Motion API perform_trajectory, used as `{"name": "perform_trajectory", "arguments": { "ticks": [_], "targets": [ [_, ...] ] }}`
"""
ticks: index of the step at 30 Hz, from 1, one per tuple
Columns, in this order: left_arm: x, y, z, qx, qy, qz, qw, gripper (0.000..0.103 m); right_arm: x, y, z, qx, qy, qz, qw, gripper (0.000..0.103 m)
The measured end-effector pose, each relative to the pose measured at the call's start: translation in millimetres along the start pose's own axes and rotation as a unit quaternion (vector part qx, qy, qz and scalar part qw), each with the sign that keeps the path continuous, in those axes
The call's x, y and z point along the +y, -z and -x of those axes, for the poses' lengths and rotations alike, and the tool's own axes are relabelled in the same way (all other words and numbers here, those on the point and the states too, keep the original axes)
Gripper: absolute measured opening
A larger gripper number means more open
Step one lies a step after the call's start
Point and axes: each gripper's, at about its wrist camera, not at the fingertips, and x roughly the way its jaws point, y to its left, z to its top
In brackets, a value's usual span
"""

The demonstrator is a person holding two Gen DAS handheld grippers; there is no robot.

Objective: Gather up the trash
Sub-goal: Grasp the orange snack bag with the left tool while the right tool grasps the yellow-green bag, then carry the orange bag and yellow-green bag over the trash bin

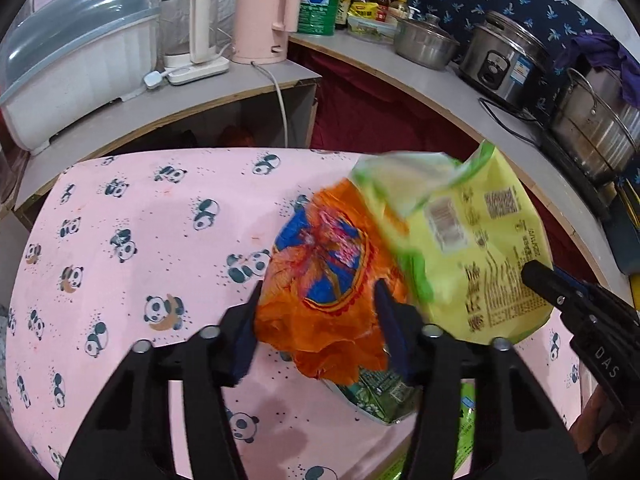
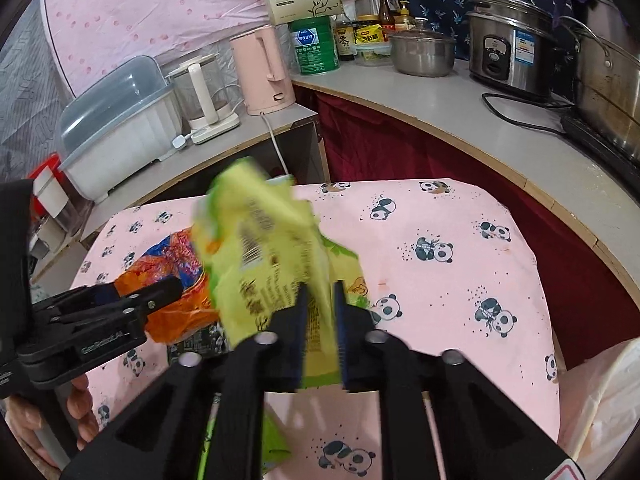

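A crumpled orange wrapper (image 1: 320, 288) sits between the jaws of my left gripper (image 1: 318, 312), and both pads press on its sides. In the right wrist view the same orange wrapper (image 2: 176, 312) shows at the left. My right gripper (image 2: 321, 316) is shut on a yellow-green snack bag (image 2: 272, 248), which stands up crumpled above the table. That bag (image 1: 472, 240) overlaps the orange wrapper's right side, with the right gripper (image 1: 538, 276) at its right edge. A dark green wrapper (image 1: 380, 396) lies flat under both. Everything rests on a table with a pink panda cloth (image 1: 140, 240).
An L-shaped counter (image 2: 460, 120) wraps behind and right of the table, carrying a covered dish rack (image 1: 76, 60), a pink kettle (image 1: 268, 12), a rice cooker (image 2: 508, 52) and steel pots (image 1: 592, 132). A pale bag (image 2: 600, 400) hangs past the table's right edge. Another green wrapper (image 2: 276, 440) lies near the front edge.
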Motion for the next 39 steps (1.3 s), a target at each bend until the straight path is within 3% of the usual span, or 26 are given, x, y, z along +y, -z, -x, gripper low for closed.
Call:
{"name": "perform_trajectory", "arguments": {
  "ticks": [3, 6, 22, 39],
  "targets": [
    [-3.2, 5.2, 1.1, 0.005, 0.009, -0.006, 0.9999, 0.024, -3.1, 5.6, 13.5, -0.009, -0.006, -0.009, 1.0, 0.002],
    [-5.4, 11.3, 9.3, 0.002, 0.015, -0.005, 0.9999, 0.018, -4.8, 12.2, 29.5, -0.018, -0.009, -0.018, 1.0, 0.002],
    [-45.4, 39.9, 88.3, -0.038, 0.037, -0.02, 0.9984, 0.015, -26.8, 35.5, 121.3, -0.079, 0.006, -0.064, 0.995, 0.001],
    [-135.9, 69.2, 149.2, -0.066, 0.084, -0.081, 0.991, 0.015, -74.9, 69.0, 211.9, -0.132, 0.035, -0.111, 0.984, 0.001]
  ]
}}
